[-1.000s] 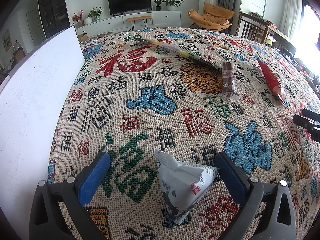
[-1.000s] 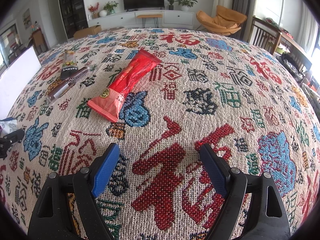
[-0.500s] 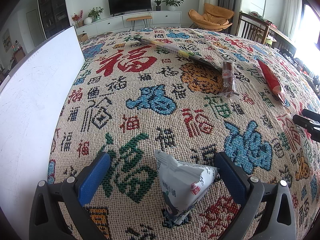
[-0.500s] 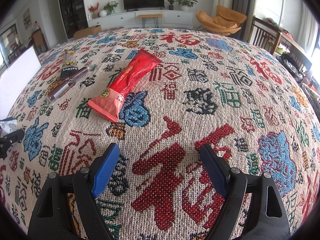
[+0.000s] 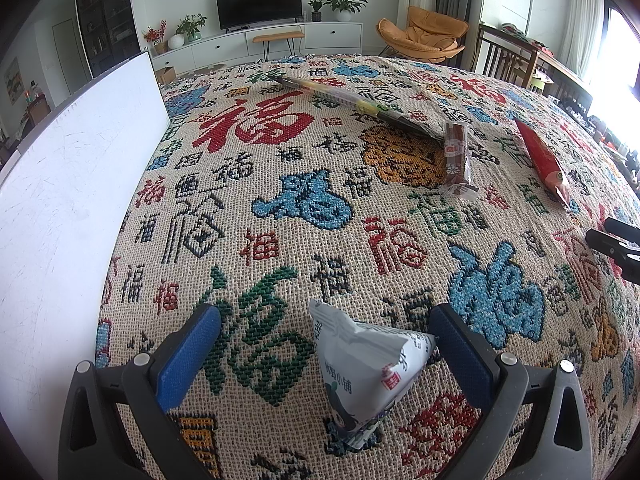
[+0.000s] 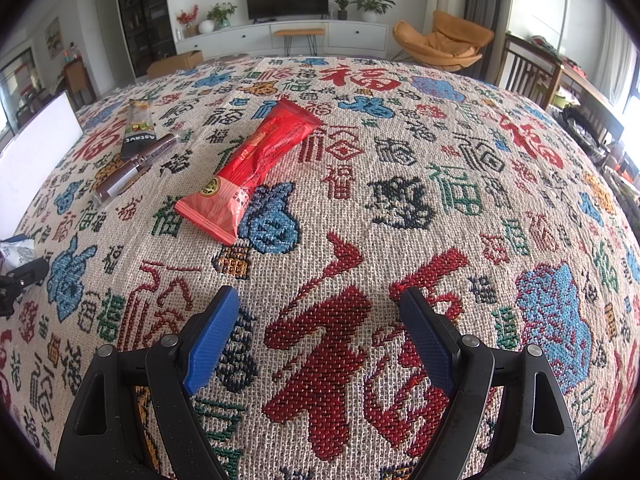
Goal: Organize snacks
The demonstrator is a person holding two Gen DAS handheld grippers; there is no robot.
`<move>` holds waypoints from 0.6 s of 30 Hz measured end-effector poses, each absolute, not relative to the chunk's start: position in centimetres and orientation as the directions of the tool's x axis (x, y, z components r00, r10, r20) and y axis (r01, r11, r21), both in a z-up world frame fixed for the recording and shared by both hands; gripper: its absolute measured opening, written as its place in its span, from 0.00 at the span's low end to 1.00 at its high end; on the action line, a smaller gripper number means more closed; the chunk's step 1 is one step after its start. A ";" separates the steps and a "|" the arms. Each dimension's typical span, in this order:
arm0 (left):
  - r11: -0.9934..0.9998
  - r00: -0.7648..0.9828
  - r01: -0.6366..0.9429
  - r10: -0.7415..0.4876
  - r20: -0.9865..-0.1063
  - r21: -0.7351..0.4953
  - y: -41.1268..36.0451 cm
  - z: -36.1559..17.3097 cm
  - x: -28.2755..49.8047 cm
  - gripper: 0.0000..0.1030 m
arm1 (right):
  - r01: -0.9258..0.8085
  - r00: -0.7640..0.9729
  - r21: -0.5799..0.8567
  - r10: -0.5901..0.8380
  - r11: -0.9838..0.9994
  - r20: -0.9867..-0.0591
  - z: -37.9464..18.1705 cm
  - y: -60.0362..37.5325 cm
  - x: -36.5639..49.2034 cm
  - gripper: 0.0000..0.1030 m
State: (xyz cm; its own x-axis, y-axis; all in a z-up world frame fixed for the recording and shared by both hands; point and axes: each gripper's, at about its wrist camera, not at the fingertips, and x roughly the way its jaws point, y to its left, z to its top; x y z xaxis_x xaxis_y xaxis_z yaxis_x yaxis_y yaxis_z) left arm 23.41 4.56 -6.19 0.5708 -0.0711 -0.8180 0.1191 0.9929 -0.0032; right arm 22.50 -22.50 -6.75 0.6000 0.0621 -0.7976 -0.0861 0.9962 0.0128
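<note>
My left gripper (image 5: pixel 324 332) is open around a white snack pouch (image 5: pixel 364 368) that lies on the patterned cloth (image 5: pixel 280 184) between its blue pads, nearer the right pad. Farther off lie a brown snack bar (image 5: pixel 456 152), a long dark snack pack (image 5: pixel 352 100) and a red snack pack (image 5: pixel 542 158). My right gripper (image 6: pixel 320 316) is open and empty over the cloth. The red snack pack (image 6: pixel 256 168) lies ahead and left of it, with the brown bar (image 6: pixel 132 170) and dark pack (image 6: pixel 138 132) farther left.
A white board or box wall (image 5: pixel 68 216) stands along the table's left side. My right gripper's tip (image 5: pixel 616 240) shows at the right edge of the left wrist view. Chairs (image 6: pixel 528 72) stand beyond the table's far right.
</note>
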 end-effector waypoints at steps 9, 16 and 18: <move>0.993 0.571 0.119 -0.071 -0.818 -0.003 4.6 -6.2 23.4 1.00 | -0.086 0.600 0.013 0.062 0.996 -0.798 -6.8 -22.5 22.5 0.83; 0.993 0.571 0.119 -0.071 -0.818 -0.003 4.6 -6.2 23.4 1.00 | -0.086 0.600 0.013 0.062 0.996 -0.798 -6.8 -22.6 22.5 0.83; 0.993 0.571 0.119 -0.071 -0.818 -0.003 4.6 -6.2 23.4 1.00 | -0.086 0.600 0.013 0.062 0.996 -0.798 -6.8 -22.5 22.5 0.83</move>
